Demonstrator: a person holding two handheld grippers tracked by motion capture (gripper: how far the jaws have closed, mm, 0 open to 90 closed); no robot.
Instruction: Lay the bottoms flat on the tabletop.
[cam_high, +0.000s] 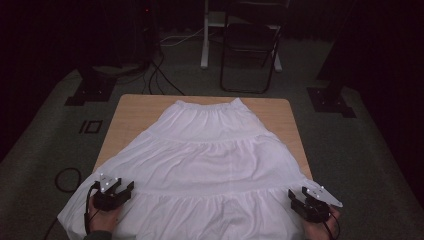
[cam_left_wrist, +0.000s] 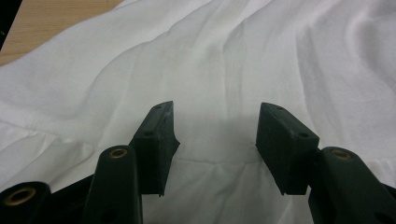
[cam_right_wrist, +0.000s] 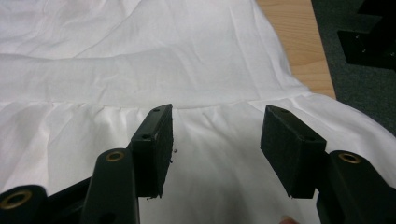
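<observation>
A white tiered skirt (cam_high: 210, 160) lies spread flat over the wooden table (cam_high: 135, 107), waistband at the far end, hem spilling off the near edge, softly creased. The left gripper (cam_high: 121, 186) and right gripper (cam_high: 299, 194) hover over its lower corners, jaws apart, seemingly pinching nothing.

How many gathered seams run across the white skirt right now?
2 seams show: one across the skirt past its waistband, one nearer the person, level with both grippers. Folds may hide others.
</observation>
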